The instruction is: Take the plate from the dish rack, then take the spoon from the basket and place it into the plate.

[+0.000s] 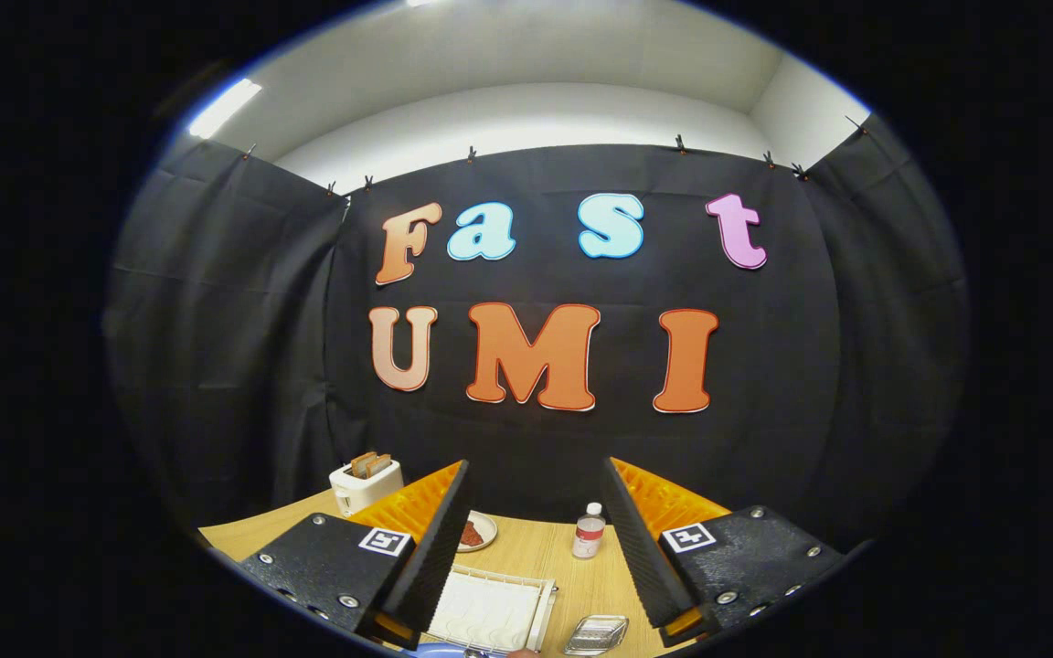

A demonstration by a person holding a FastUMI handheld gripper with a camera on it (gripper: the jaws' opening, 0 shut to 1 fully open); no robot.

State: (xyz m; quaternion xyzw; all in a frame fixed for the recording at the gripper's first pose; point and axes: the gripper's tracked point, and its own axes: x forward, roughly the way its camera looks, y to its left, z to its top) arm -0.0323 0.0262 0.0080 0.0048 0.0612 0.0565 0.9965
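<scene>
plate [440,651] edge lies under the wide, empty claw [536,512] above the wooden table [536,548].

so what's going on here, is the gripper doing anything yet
Not yet. The hand-held gripper hangs above the wooden table with its fingers wide apart and nothing between them. Below them lies a white rack or tray, and a small clear dish sits beside it. Farther back are a toaster with bread in it, a small plate of something reddish and a little bottle. Nothing has been picked up.
</scene>
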